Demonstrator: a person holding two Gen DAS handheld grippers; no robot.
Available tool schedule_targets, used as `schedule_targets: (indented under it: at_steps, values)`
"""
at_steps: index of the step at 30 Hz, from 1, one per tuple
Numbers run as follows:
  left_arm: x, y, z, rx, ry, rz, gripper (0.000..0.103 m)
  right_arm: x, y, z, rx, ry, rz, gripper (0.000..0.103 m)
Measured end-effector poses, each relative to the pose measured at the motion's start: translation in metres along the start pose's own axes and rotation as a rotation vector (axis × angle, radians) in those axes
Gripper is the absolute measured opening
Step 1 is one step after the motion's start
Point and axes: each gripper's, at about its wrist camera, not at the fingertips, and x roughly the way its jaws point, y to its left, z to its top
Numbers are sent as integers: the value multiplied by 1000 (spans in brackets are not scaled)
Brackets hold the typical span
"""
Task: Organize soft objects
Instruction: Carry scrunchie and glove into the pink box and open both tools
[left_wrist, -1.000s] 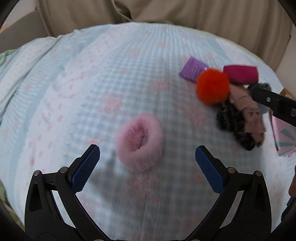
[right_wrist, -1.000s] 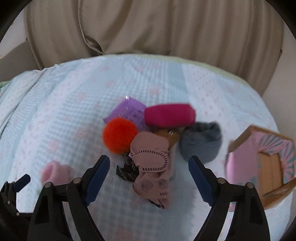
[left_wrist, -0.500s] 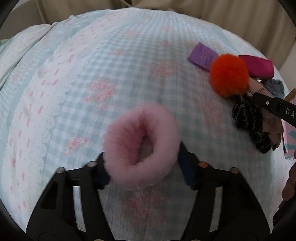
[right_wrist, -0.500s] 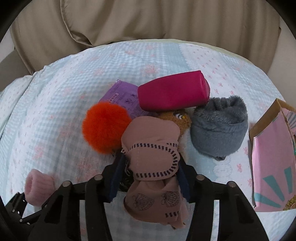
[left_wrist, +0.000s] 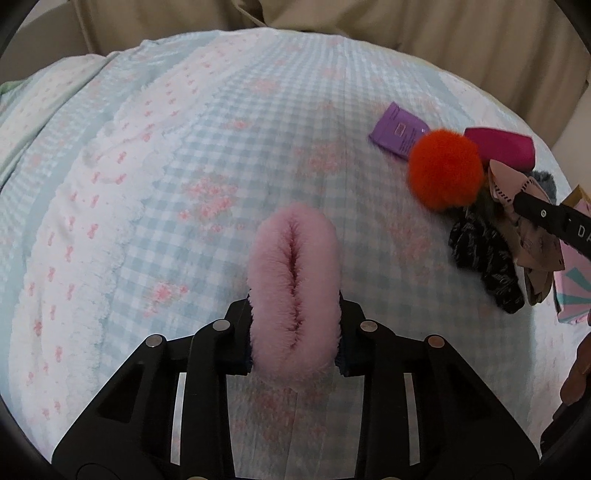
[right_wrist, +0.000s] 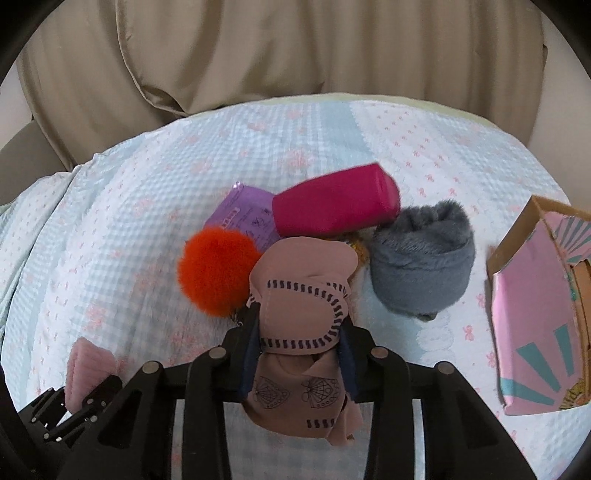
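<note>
A fluffy pink ring lies on the checked bedspread. My left gripper has its jaws closing on the ring, and both pads squeeze it into a narrow oval. In the right wrist view my right gripper has its jaws closing on a folded dusty-pink sock with dark stitching, pads pressing its sides. The sock sits in a pile with an orange pom-pom, a magenta pouch, a grey fuzzy piece and a purple packet.
An open pink and teal cardboard box lies at the right of the pile. A black patterned cloth lies under the sock. Beige fabric rises behind the bed's far edge. The left half of the bedspread is bare.
Both grippers came down and went from wide open to closed: the left onto the pink ring, now squashed narrow, the right onto the dusty-pink sock.
</note>
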Motion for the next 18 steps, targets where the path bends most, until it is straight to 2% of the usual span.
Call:
schedule_targets:
  at_steps: [7,18]
  values:
    - [-31,-1,13,-20,-38,8,28,-41,-8,12,6,-37,7,34]
    - [-146,-25,60,-54,-162,51,28,-153,-30,56,-3,-114,65,34]
